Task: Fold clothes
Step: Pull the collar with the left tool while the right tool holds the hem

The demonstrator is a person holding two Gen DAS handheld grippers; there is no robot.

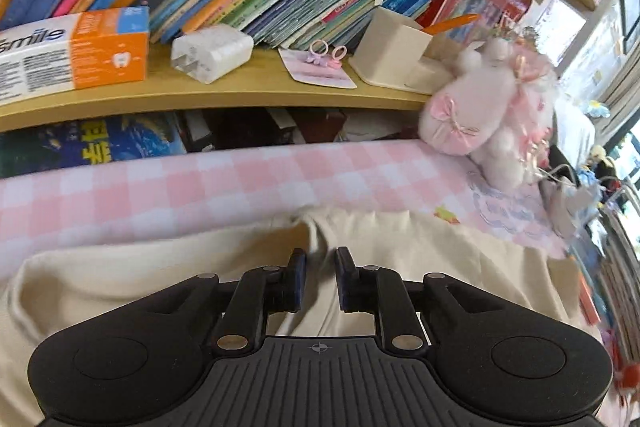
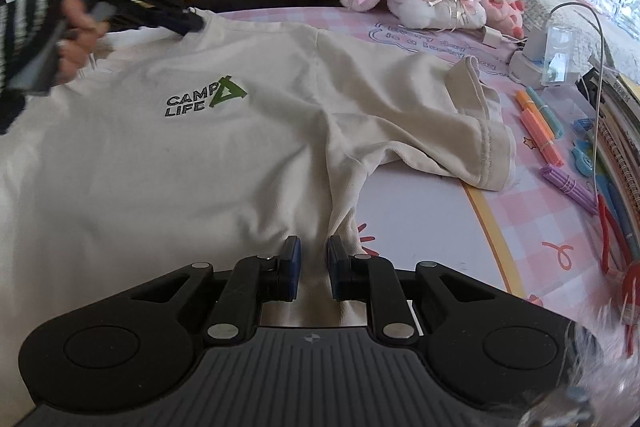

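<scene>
The cream cotton T-shirt (image 2: 224, 131) with a green-and-black printed logo is lying spread, softly wrinkled, on the pink checked desk (image 2: 532, 211). The right hand-held gripper (image 2: 313, 253) is pinching a bunched fold near its armpit seam between narrowly parted pads. The left hand-held gripper (image 1: 321, 261) is gripping a gathered ridge at the shirt's far edge.

Both grippers (image 1: 321, 253) (image 2: 313, 243) clamped, low.
</scene>
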